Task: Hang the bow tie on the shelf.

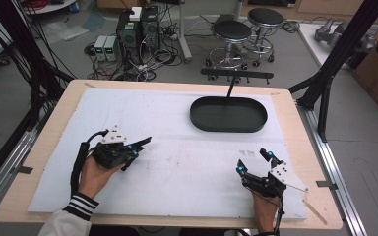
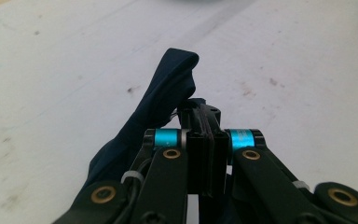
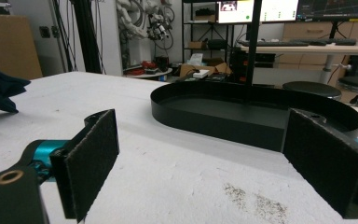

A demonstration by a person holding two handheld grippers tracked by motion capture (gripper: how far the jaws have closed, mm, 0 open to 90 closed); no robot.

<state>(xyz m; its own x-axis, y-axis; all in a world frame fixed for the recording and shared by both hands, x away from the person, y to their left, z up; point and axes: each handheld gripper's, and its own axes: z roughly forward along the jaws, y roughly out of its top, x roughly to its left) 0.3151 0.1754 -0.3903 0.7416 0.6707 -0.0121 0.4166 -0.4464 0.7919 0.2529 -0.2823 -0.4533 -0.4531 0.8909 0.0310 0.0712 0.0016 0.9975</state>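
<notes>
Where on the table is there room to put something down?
Lots of bare white mat lies between the left gripper, the right gripper and the black oval tray. It is crowded only where the left gripper pinches the dark blue cloth.

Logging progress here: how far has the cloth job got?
Done: the left tongs are shut on the dark blue cloth, over the white foam mat. In hand: holding it. Left, presumably: reaching the empty black oval tray, if that's the goal; the right tongs wait open.

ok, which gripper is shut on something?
The left gripper: jaws pinched on a dark blue cloth. The right gripper is open, holding nothing.
</notes>
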